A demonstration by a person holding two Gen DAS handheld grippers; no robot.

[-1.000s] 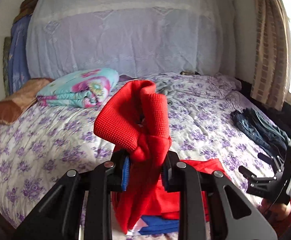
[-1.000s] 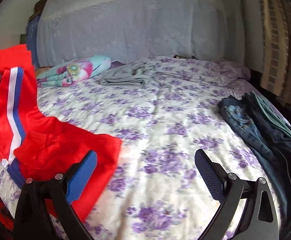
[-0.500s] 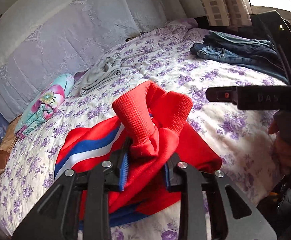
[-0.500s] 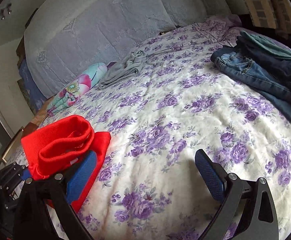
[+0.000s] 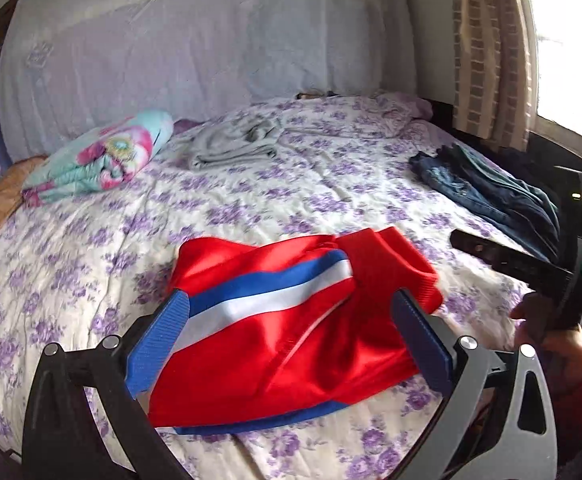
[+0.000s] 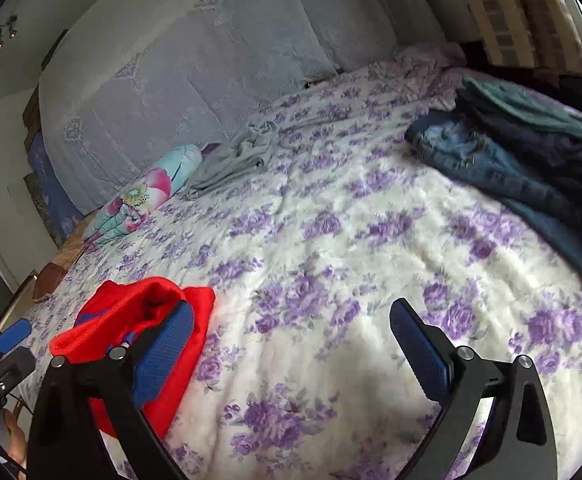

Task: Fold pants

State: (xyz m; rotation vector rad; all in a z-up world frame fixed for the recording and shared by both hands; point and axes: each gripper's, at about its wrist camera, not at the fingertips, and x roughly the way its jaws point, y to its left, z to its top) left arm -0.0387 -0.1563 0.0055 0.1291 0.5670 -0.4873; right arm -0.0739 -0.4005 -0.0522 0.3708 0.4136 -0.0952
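A: In the left wrist view, where are the shiny red track pants with a blue-and-white side stripe [image 5: 291, 320]?

B: Low centre, laid folded on the purple-flowered bedspread [image 5: 251, 208]. The left gripper [image 5: 291, 340] has just been spread wide; the fabric is released, presumably so the fold can settle.

A: And the right wrist view?

B: The pants are seen lower left; the right gripper [image 6: 291, 344] is held open, empty, over bare bedspread.

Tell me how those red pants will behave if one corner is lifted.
The red pants will likely go floppy: they lie creased and draped on the bedspread. Their shiny cloth looks slippery and probably light. The ribbed cuff seems thicker, perhaps easier to grip.
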